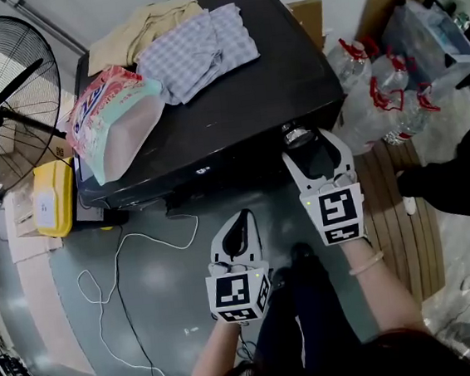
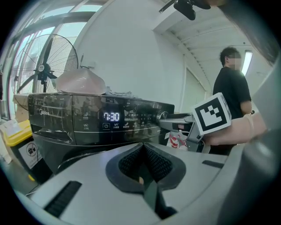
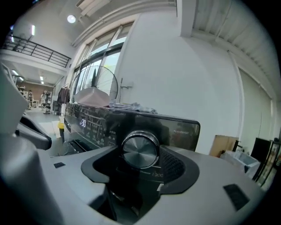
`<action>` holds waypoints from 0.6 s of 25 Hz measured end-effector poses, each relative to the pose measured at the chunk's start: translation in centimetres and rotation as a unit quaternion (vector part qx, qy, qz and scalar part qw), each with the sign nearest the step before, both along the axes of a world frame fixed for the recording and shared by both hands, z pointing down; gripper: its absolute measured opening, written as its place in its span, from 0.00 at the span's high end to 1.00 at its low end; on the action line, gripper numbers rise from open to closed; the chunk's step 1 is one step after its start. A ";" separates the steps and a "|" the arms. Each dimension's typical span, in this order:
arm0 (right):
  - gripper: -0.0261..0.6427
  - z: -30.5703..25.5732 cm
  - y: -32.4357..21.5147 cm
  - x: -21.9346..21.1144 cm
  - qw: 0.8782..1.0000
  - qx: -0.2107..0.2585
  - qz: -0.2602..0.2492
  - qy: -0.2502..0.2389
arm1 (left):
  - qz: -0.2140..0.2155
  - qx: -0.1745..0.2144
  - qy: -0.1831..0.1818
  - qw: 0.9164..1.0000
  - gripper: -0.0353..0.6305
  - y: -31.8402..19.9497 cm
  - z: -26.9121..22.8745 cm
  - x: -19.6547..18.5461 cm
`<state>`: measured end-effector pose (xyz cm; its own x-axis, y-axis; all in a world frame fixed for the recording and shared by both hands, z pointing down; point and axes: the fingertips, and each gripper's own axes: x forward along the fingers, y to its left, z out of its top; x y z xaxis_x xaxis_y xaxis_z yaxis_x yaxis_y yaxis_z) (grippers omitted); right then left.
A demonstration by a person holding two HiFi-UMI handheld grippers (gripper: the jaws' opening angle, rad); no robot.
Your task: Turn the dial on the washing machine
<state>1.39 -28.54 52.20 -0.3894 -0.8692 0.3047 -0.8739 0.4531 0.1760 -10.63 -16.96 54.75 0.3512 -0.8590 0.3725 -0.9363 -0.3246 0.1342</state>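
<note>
A dark washing machine (image 1: 235,108) stands ahead, its lit display (image 2: 111,116) on the front panel. Its round silver dial (image 1: 297,135) (image 3: 140,149) sits at the panel's right end. My right gripper (image 1: 307,144) (image 3: 140,169) is open, with the dial between its jaws and a gap showing on either side in the right gripper view. My left gripper (image 1: 240,218) (image 2: 142,151) hangs lower, back from the machine's front, shut with nothing in it. In the left gripper view the right gripper (image 2: 175,118) reaches in at the dial.
On the machine's top lie a pink detergent bag (image 1: 115,120) and folded clothes (image 1: 195,49). A standing fan (image 1: 0,99) and a yellow container (image 1: 55,198) are at the left. A white cable (image 1: 112,288) runs over the floor. Water bottles (image 1: 379,93) and a person in black (image 1: 467,175) are at the right.
</note>
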 end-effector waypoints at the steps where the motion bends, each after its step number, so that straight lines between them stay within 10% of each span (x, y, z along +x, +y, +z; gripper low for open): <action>1: 0.52 -0.1 -0.1 0.0 1.000 0.003 -0.002 0.004 | 0.000 0.000 0.000 1.000 0.92 0.0 0.1 0.1; 15: 0.54 0.3 -0.2 1.0 0.987 -0.034 0.042 -0.154 | 0.003 -0.005 0.003 1.000 0.92 -0.3 0.5 0.6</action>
<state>2.40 -28.78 52.47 -0.4008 -0.8837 0.2418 -0.9158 0.3793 -0.1318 -10.07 -17.31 55.29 0.3586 -0.8532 0.3788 -0.9335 -0.3292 0.1422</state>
